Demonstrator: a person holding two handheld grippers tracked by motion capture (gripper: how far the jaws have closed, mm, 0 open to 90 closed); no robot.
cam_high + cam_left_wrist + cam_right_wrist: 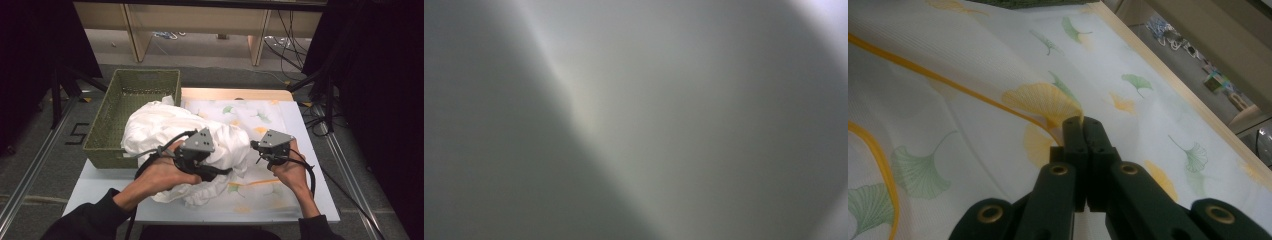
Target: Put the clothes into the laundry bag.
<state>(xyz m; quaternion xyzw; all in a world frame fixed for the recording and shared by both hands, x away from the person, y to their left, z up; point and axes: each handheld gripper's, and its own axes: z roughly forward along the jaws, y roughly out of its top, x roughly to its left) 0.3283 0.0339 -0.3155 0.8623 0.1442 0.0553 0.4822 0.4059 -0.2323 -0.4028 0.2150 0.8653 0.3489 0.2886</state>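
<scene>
We see the right gripper (1082, 122) with its fingers (1073, 145) pressed together, pinching a fold of the ginkgo-print cloth (973, 100) right at a yellow leaf. In the high view that gripper (257, 146) sits at about 4 o'clock from the white bundle (165, 125), fingertips at the bundle's right edge. The right hand (290, 170) comes in from the bottom, wrist straight, cable trailing back over the forearm.

The left gripper (220, 171) is pushed low into the white bundle, its fingertips buried in fabric. We can't tell how far its fingers are spread or whether they pinch anything; the left gripper view is a grey-white blur, probably cloth right against the lens. The left hand (160, 175) lies nearly flat, angled toward 2 o'clock, sleeve cut off at the frame bottom.

The white bundle lies mid-tabletop (100, 185), heaped over the printed cloth (250, 115) and touching the green woven basket (135, 95) at 10 o'clock. The printed cloth's left part is hidden under the bundle.
</scene>
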